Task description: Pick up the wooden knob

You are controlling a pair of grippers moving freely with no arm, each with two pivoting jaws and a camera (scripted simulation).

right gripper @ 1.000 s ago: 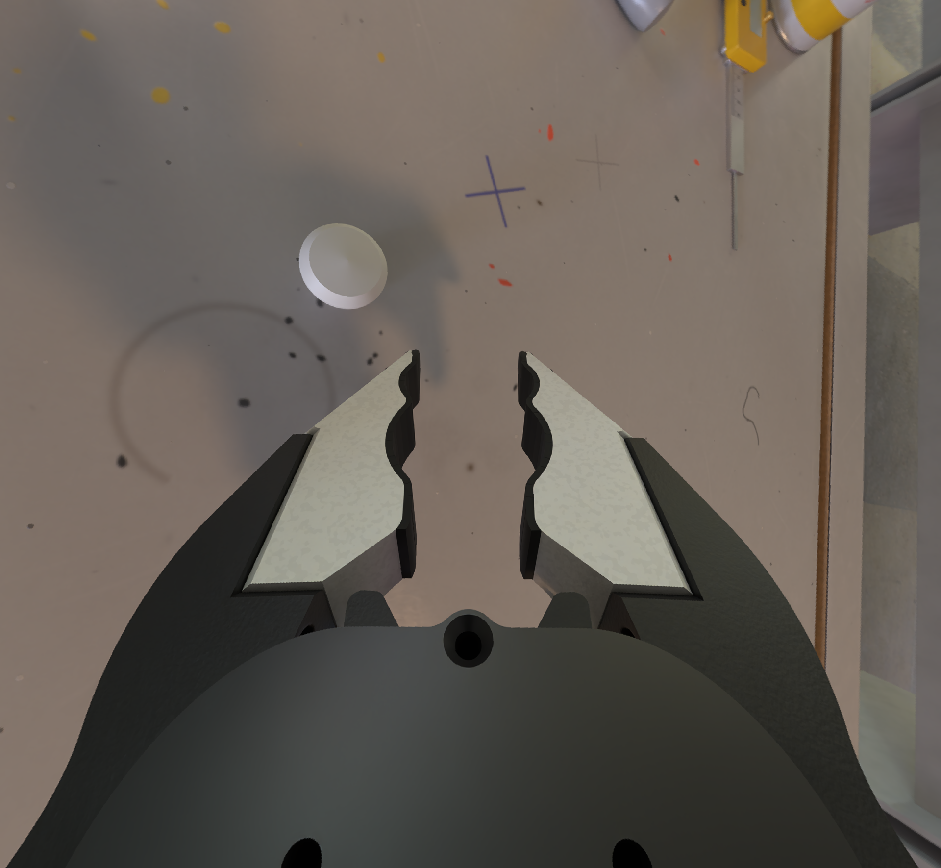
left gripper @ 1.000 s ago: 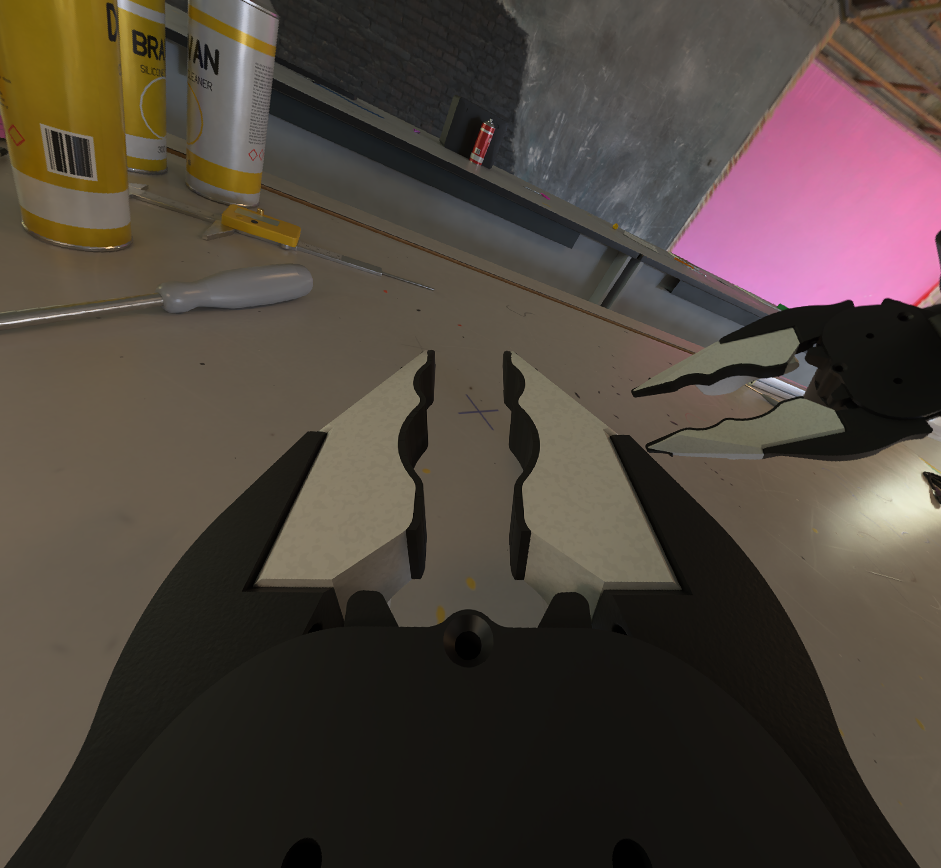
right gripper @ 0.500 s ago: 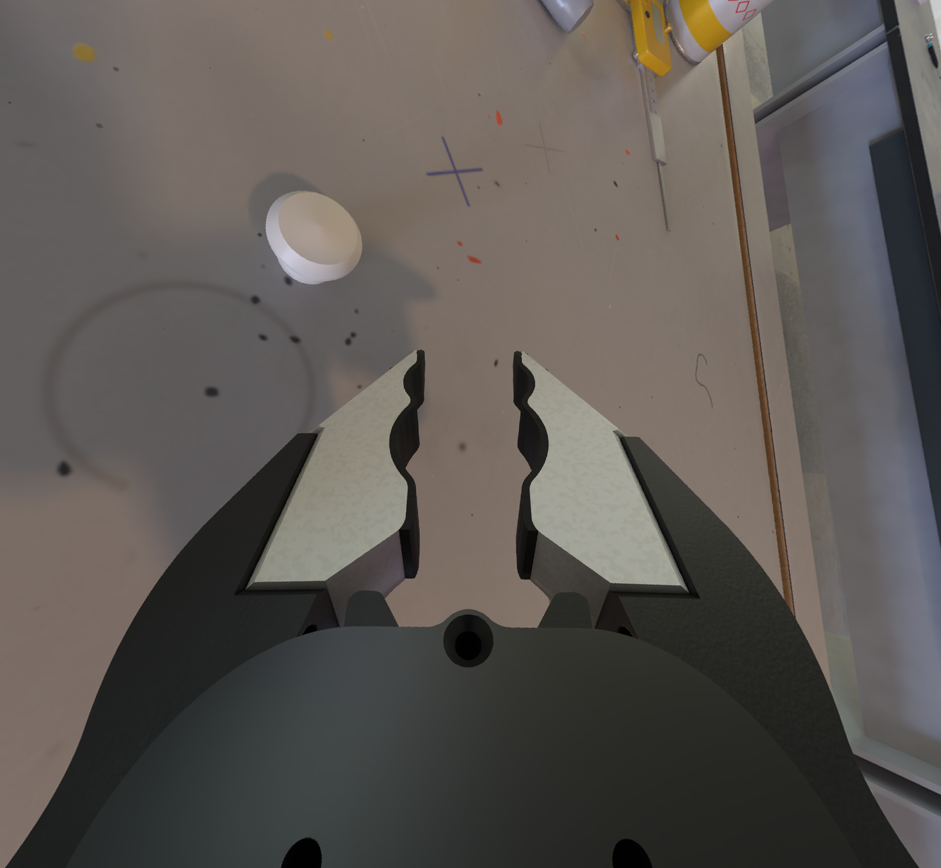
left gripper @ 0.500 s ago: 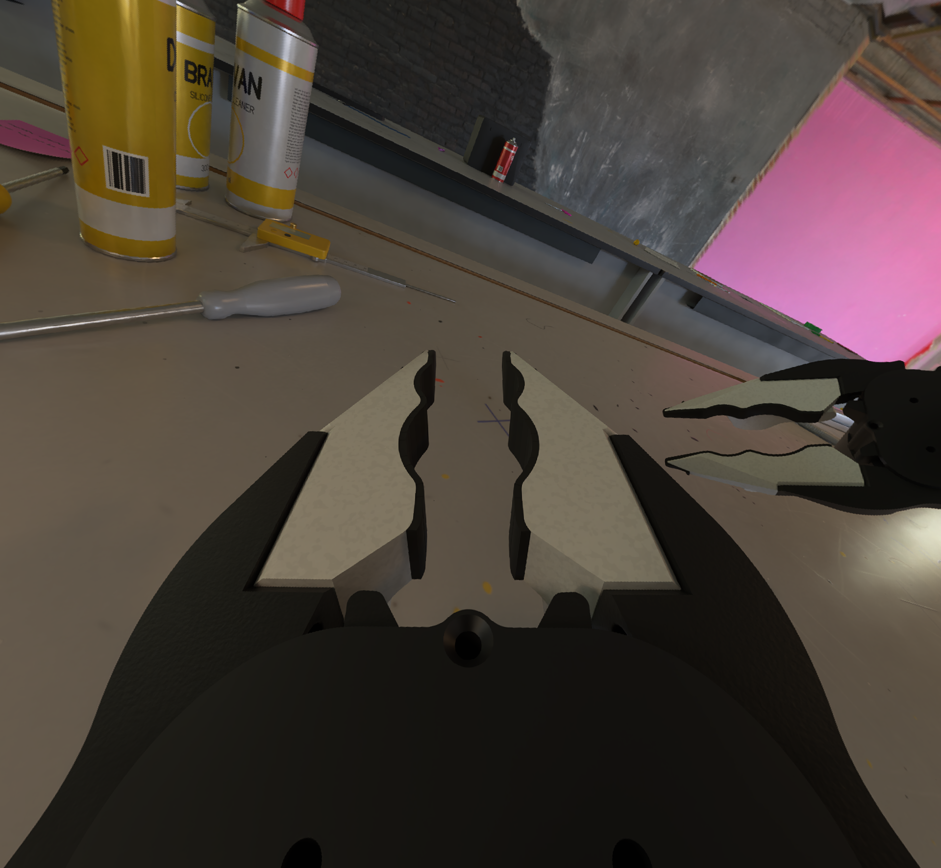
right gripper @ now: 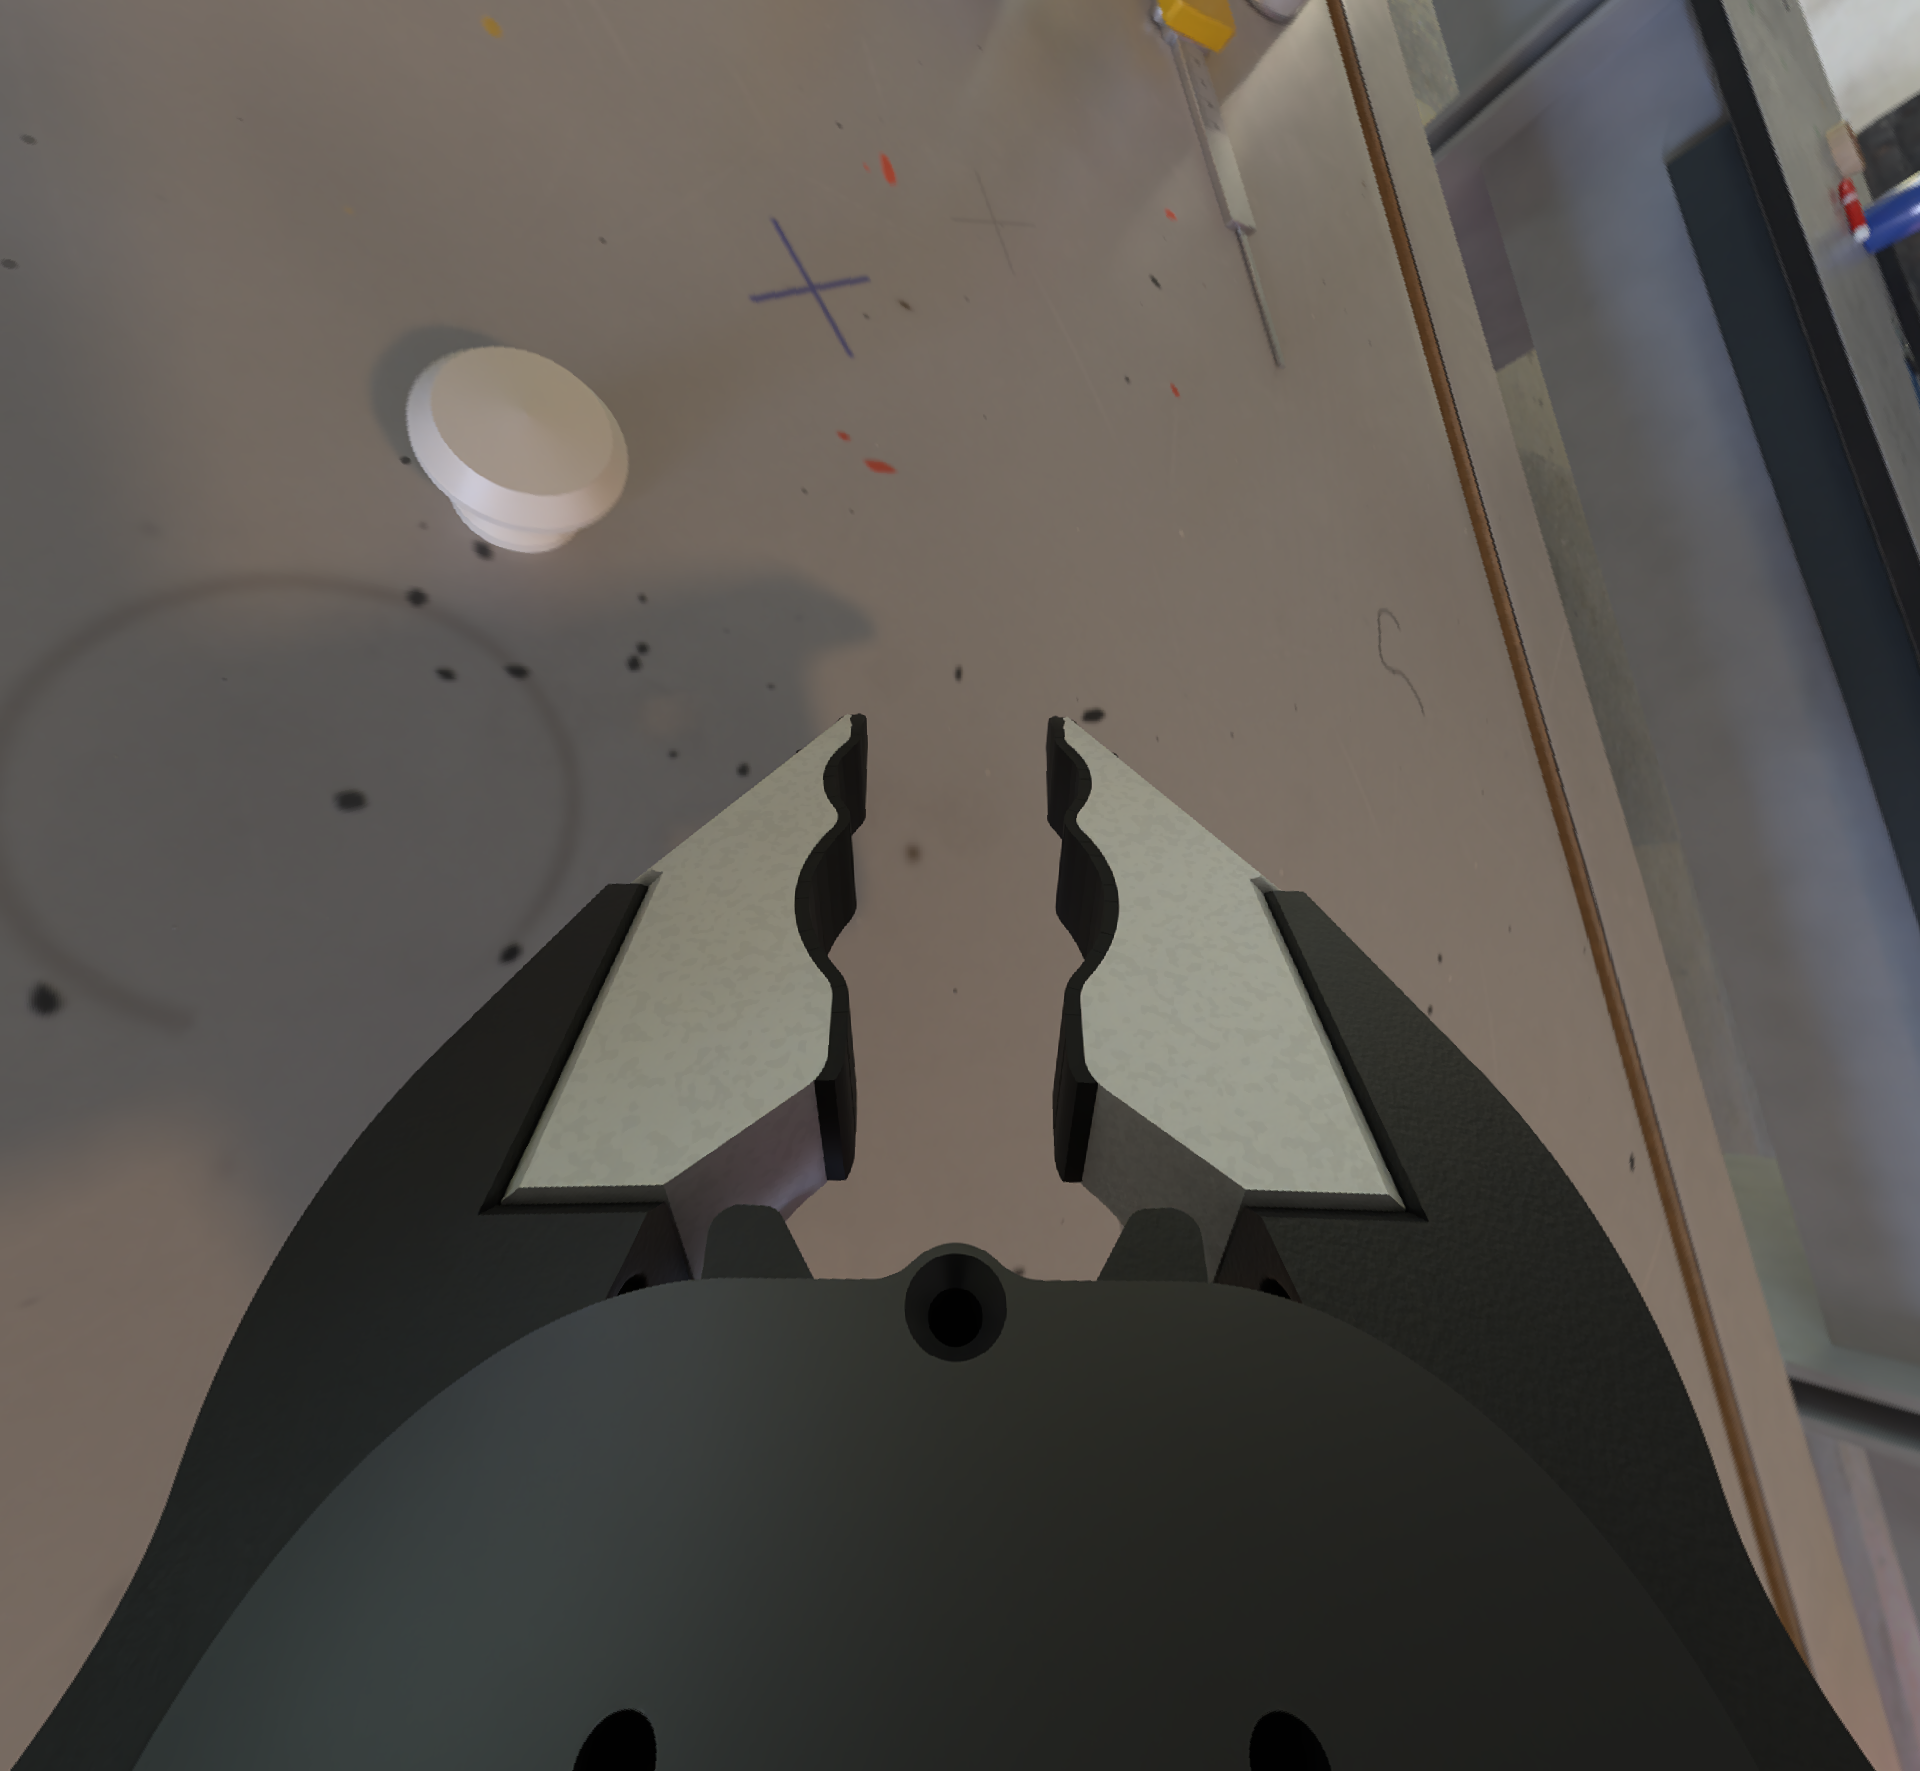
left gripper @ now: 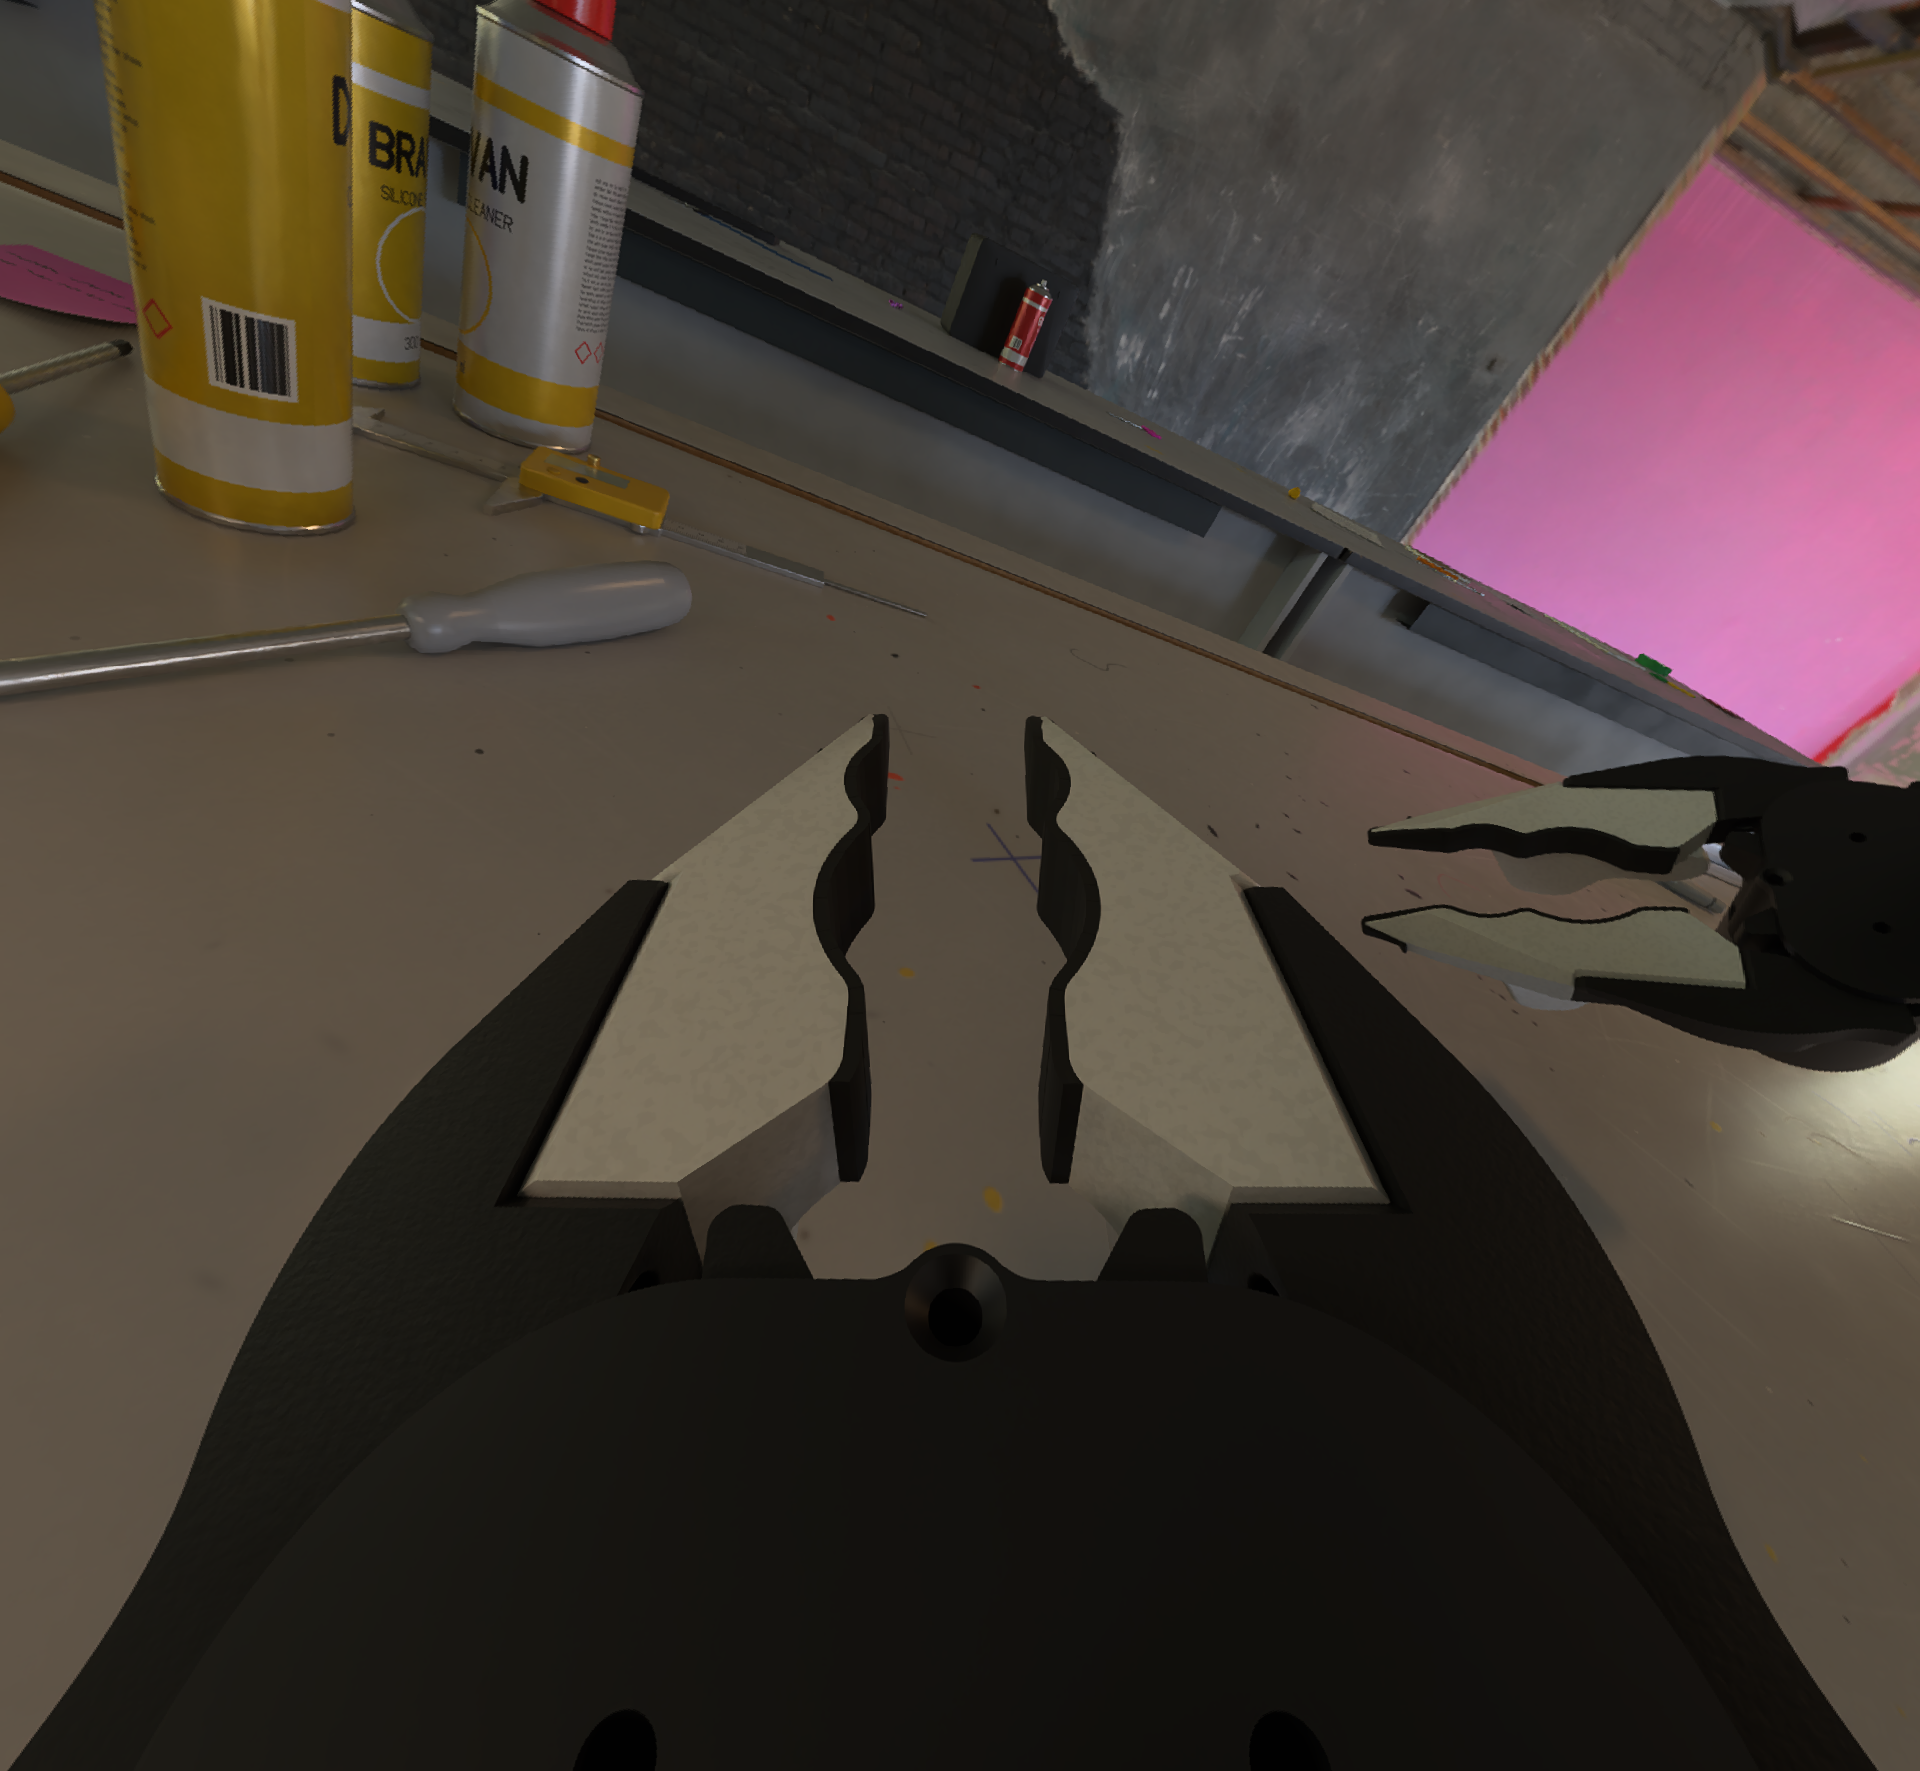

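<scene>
Pale grey pads and black shells: the right claw [right gripper: 954, 734] hangs over the table [right gripper: 312, 163], looking almost straight down, its fingers spread with nothing between them. Just ahead and to its left, the wooden knob [right gripper: 516, 443] stands on the table, whitish, cap up, clear of both fingers. A faint ring mark [right gripper: 561, 786] curves beside it, a blue cross [right gripper: 810, 287] is drawn a little farther on. Over to the other side, the left claw [left gripper: 954, 734] sits low and nearly level with the table, fingers parted and empty too. Beyond it, a grey-handled screwdriver [left gripper: 551, 604] lies flat, then a yellow marking tool [left gripper: 592, 485], then three yellow-and-silver spray cans [left gripper: 244, 194] standing upright near the table's far edge. Behind them, a dark brick wall [left gripper: 831, 59] and a pink panel [left gripper: 1714, 474].
</scene>
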